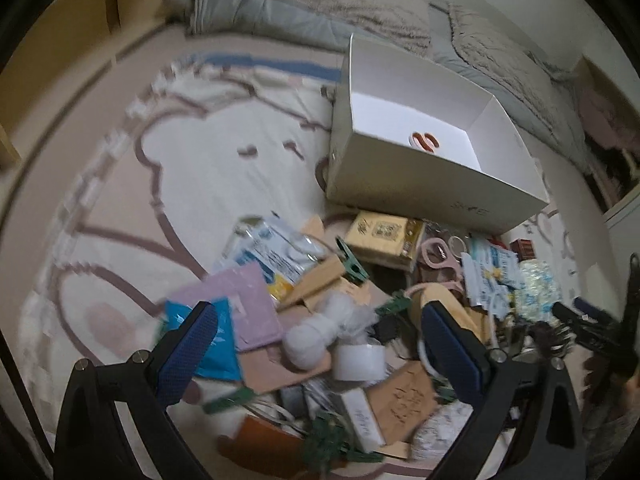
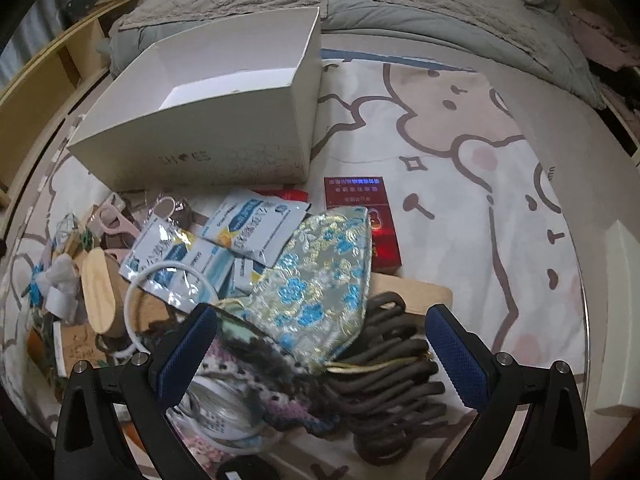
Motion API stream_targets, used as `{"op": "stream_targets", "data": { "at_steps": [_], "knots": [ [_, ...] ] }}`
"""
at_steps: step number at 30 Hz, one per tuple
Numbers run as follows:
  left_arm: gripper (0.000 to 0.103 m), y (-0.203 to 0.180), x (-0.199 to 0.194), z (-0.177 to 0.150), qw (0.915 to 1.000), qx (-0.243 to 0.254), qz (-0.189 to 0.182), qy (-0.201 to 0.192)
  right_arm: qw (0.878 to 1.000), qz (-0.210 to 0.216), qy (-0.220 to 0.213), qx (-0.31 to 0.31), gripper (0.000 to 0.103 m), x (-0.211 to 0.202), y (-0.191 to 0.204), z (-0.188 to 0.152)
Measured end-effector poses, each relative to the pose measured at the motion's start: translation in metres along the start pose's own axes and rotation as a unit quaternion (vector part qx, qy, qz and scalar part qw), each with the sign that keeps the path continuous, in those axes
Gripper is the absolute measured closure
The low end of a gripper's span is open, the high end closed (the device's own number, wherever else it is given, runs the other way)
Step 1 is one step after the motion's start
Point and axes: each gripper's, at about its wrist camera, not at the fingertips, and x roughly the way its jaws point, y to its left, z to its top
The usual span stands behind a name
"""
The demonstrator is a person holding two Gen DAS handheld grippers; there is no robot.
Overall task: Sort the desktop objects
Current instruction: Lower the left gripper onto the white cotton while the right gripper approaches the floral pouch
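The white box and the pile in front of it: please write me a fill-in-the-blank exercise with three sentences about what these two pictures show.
1. The white box stands open, and inside it lies one ____ and white object.
2. Both the left hand-held gripper and the right hand-held gripper are ____, holding nothing.
3. The red packet lies to the right of the floral ____.

Missing words: red; open; pouch

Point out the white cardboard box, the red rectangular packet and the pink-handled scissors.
White cardboard box (image 2: 208,152), right wrist view, front wall.
Red rectangular packet (image 2: 354,196), right wrist view, top face.
Pink-handled scissors (image 1: 434,254), left wrist view, handle loop.
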Motion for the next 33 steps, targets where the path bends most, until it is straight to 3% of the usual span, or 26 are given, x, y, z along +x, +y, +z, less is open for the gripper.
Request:
{"op": "stream_targets", "data": {
  "at_steps": [9, 16, 26, 33],
  "knots": [
    [0.010, 0.007, 0.032, -0.007, 0.9964, -0.049, -0.011, 0.068, 0.999, 0.011, 0.029, 0.023, 0.000, 0.014, -0.004, 0.005],
    [0.010, 0.007, 0.055, -0.012, 0.9898, -0.099, -0.018, 0.100, 0.999, 0.014, 0.035, -0.022, 0.000, 0.017, 0.002, 0.001],
    [0.014, 0.005, 0.075, -0.013, 0.9830, -0.147, 0.018, 0.108, 0.999, 0.003, 0.021, -0.040, 0.000, 0.019, 0.008, 0.003],
    [0.018, 0.001, 0.075, -0.015, 0.9791, -0.172, 0.057, 0.093, 0.998, 0.024, 0.048, 0.041, 0.000, 0.024, -0.019, 0.013]
  ]
}}
